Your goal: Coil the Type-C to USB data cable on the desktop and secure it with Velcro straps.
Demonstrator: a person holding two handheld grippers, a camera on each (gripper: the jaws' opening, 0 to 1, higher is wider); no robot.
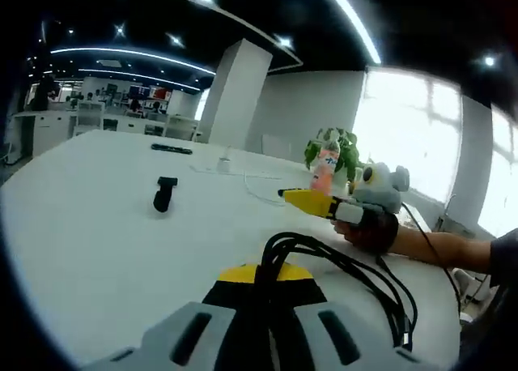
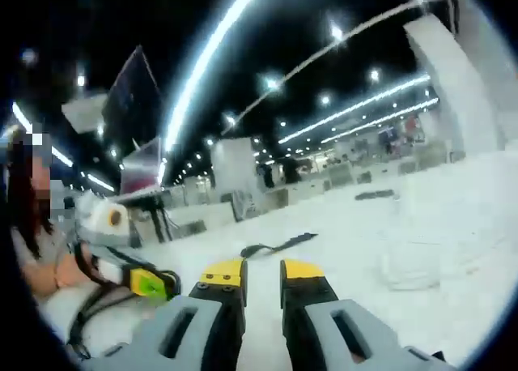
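In the left gripper view, the black cable [image 1: 348, 270] loops vanish between the left gripper [image 1: 267, 294] tips at bottom centre, hiding the grip. The person's forearm [image 1: 453, 249] is cut off at the right edge. In the right gripper view, motion blur smears the strap [image 2: 279, 245] on the desk [image 2: 437, 217].

Windows [image 1: 421, 136] blow out pretty hard in the left gripper view, washing the white surface [image 1: 89, 225] bright. Right gripper view is soft and smeary, with ceiling light strips [image 2: 212, 55] streaking across a dark ceiling. Fisheye bends everything near the edges.
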